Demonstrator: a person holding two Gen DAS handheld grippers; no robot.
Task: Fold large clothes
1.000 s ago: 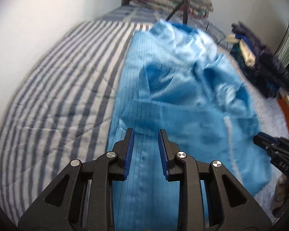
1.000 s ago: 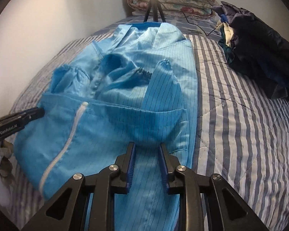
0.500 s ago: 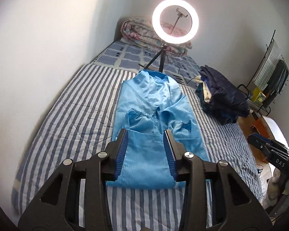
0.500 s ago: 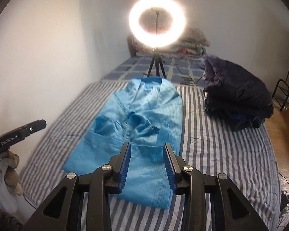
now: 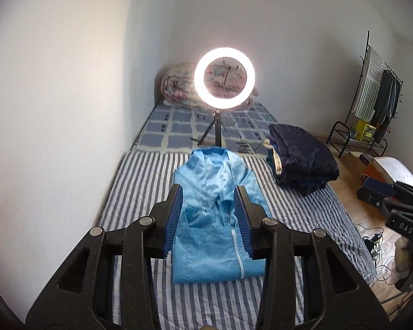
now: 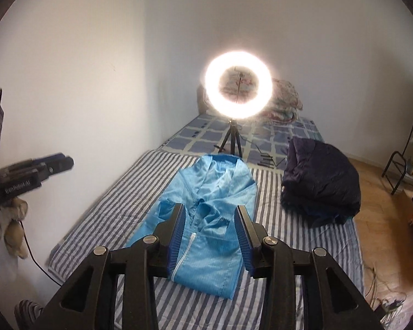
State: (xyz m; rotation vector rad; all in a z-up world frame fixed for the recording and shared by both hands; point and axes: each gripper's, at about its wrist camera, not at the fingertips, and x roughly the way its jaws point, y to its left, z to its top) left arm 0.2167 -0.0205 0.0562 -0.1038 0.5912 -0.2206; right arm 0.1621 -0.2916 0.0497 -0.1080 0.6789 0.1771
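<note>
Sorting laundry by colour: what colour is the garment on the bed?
Light blue garment; left wrist view shows it best.

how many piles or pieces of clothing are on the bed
2: the blue garment mid-bed on the striped sheet, and the dark clothes pile at its right edge. That pile may hide more pieces.

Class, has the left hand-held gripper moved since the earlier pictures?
Yes. The left hand-held gripper rose up and back from the blue garment, which now looks far smaller on the striped bed.
</note>
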